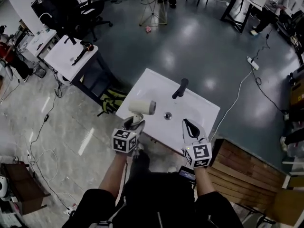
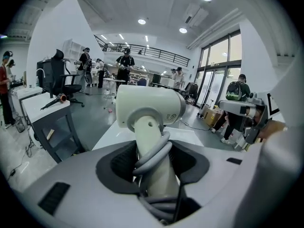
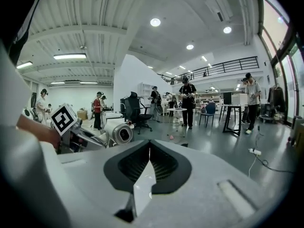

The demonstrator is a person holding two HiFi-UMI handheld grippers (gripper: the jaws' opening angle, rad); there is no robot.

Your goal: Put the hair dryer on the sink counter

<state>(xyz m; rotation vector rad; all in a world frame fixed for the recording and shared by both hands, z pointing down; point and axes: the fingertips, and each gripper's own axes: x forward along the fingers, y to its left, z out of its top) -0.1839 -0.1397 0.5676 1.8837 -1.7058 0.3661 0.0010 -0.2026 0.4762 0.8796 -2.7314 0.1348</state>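
Observation:
A cream hair dryer [image 1: 142, 107] hangs over the near left part of the white sink counter [image 1: 154, 85], nozzle pointing right. My left gripper [image 1: 134, 123] is shut on its handle, which has a grey cord wound round it. In the left gripper view the hair dryer [image 2: 149, 106] stands upright between the pads of that gripper [image 2: 152, 158]. My right gripper [image 1: 191, 127] hovers over the counter's near right edge, shut with nothing in it. In the right gripper view its jaw tips [image 3: 149, 151] meet, and the hair dryer [image 3: 118, 133] shows to the left.
A black faucet [image 1: 180, 88] and a drain [image 1: 167, 115] sit mid-counter. A small white table [image 1: 66, 61] with a dark hair dryer [image 1: 81, 51] stands far left, beside an office chair [image 1: 88, 8]. Wooden boards [image 1: 242, 172] lie at right. A cable [image 1: 237, 91] crosses the floor.

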